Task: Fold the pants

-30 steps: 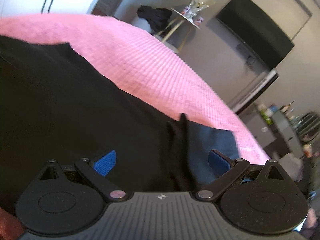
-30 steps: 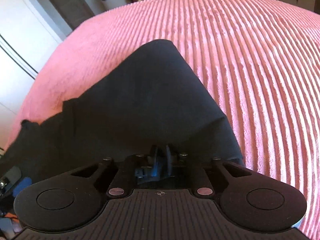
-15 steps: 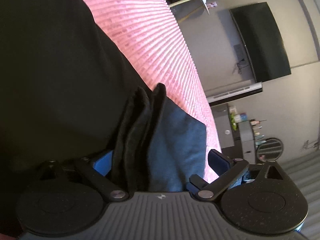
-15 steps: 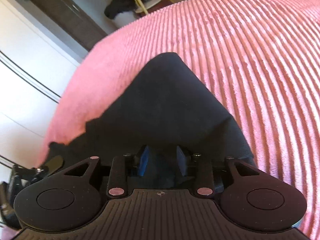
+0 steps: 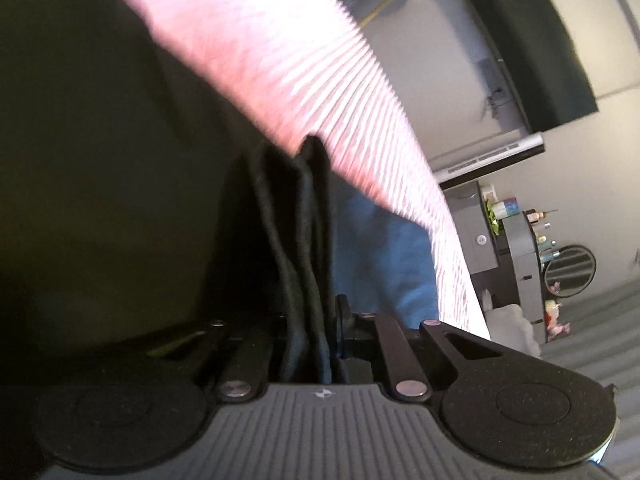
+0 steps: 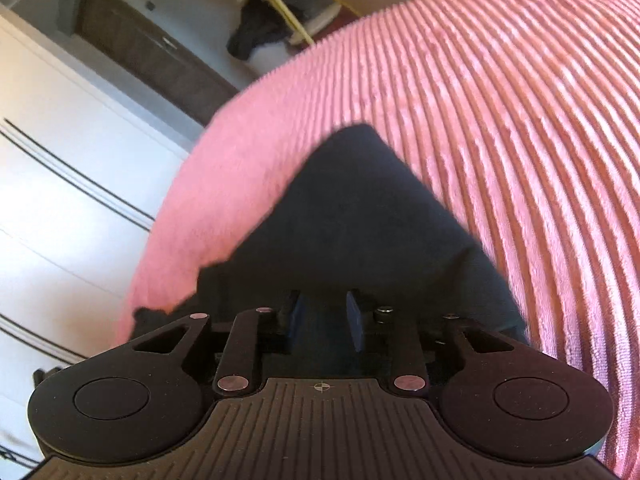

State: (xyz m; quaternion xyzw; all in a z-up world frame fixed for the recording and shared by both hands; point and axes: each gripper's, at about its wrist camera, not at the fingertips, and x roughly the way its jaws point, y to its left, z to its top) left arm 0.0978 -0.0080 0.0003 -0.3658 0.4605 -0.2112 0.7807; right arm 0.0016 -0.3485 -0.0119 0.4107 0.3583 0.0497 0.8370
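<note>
Black pants (image 5: 100, 200) lie spread on a pink ribbed bedcover (image 5: 280, 60). A bunched, doubled edge of the pants (image 5: 296, 240) stands up as a ridge and runs back between the jaws of my left gripper (image 5: 316, 332), which is shut on it. In the right wrist view a pointed flap of the pants (image 6: 360, 220) lies on the bedcover (image 6: 520, 120). My right gripper (image 6: 325, 316) sits at the flap's near edge. Its blue pads (image 6: 294, 316) stand apart over the dark cloth without pressing it.
A wall-mounted dark screen (image 5: 532, 44) and a dresser with bottles (image 5: 516, 240) stand beyond the bed's edge. A small round side table with a dark garment (image 6: 264, 36) is at the far end. White wardrobe doors (image 6: 60, 160) line the left.
My left gripper's jaws went from wide open to closed on the bunched pants edge as it dipped closer. My right gripper's jaws parted from their pinch on the cloth. Both views rolled.
</note>
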